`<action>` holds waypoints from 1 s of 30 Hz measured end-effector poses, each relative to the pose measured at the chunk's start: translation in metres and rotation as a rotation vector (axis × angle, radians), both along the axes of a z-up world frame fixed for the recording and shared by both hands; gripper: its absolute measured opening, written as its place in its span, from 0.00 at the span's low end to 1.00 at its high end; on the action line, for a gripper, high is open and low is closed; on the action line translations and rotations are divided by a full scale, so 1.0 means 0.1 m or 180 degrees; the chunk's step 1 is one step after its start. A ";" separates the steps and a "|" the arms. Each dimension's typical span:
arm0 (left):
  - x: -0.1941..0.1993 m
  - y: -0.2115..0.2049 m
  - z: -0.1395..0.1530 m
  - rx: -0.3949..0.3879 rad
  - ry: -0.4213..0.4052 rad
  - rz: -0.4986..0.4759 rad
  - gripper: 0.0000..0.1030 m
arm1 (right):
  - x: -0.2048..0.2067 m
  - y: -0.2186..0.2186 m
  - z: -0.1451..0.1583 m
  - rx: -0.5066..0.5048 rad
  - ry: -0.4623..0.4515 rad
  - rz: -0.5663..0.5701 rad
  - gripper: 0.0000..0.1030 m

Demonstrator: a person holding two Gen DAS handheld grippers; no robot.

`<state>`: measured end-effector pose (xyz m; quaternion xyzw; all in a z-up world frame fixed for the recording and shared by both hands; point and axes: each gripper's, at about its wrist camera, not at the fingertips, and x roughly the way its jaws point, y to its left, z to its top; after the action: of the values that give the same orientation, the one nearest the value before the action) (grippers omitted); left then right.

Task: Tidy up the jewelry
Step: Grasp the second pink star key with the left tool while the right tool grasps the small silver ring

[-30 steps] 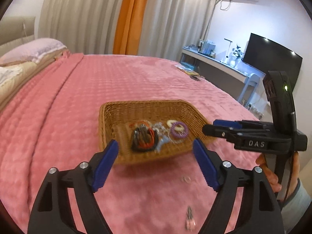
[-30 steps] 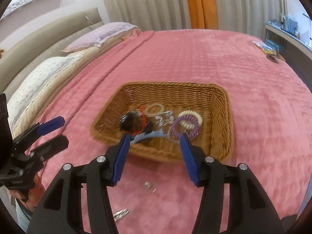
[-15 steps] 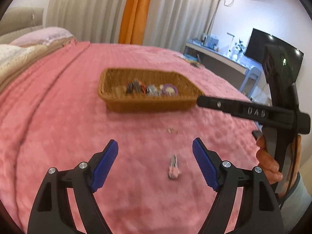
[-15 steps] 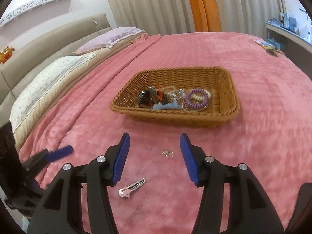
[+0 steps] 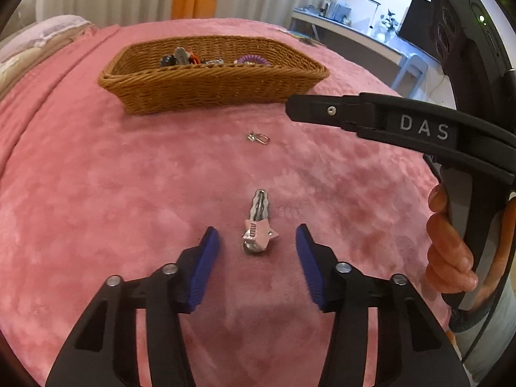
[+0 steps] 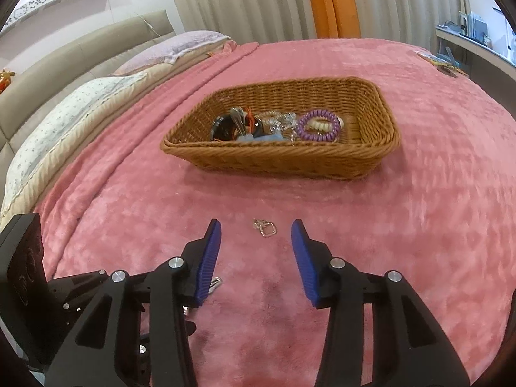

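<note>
A pink star hair clip (image 5: pixel 258 225) lies on the pink bedspread between the fingers of my open left gripper (image 5: pixel 256 242), which is low over it. A small silver ring-like trinket (image 6: pixel 265 228) lies just ahead of my open, empty right gripper (image 6: pixel 256 238); it also shows in the left wrist view (image 5: pixel 258 137). A wicker basket (image 6: pixel 371 158) further up the bed holds a purple spiral hair tie (image 6: pixel 317 125), a black and orange item (image 6: pixel 230 125) and several silver pieces. The right gripper's side (image 5: pixel 371 117) crosses the left wrist view.
Pillows (image 6: pixel 80 103) and the headboard (image 6: pixel 64 54) lie to the left. A desk (image 5: pixel 361 38) with a TV and small items stands beyond the bed's right edge. Curtains (image 6: pixel 290 0) hang behind. Small items (image 6: pixel 441 63) lie at the bed's far right.
Both grippers pulled back from over the basket and dropped low to the bedspread. The left now brackets the hair clip; the right now brackets the silver trinket.
</note>
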<state>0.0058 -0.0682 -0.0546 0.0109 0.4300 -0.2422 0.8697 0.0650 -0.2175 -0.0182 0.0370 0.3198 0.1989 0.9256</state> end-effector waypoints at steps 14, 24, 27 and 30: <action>0.13 0.30 0.07 -0.0003 -0.0079 0.0543 0.21 | 0.20 0.19 -0.24 -0.0375 0.0235 0.0064 0.33; 0.26 0.45 0.04 -0.0154 -0.0059 0.0601 0.21 | 0.52 0.46 -0.32 -0.0611 0.0366 0.0192 0.23; 0.25 0.42 0.03 -0.0141 -0.0087 0.0559 0.21 | 0.45 0.49 -0.32 -0.0616 0.0356 0.0288 0.18; 0.23 0.42 0.02 -0.0146 -0.0091 0.0541 0.21 | 0.37 0.47 -0.33 -0.0561 0.0382 0.0367 0.18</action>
<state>0.0290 -0.0260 -0.0521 -0.0421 0.4112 -0.1772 0.8932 0.1018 -0.1708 -0.0509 -0.0512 0.3924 0.2205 0.8915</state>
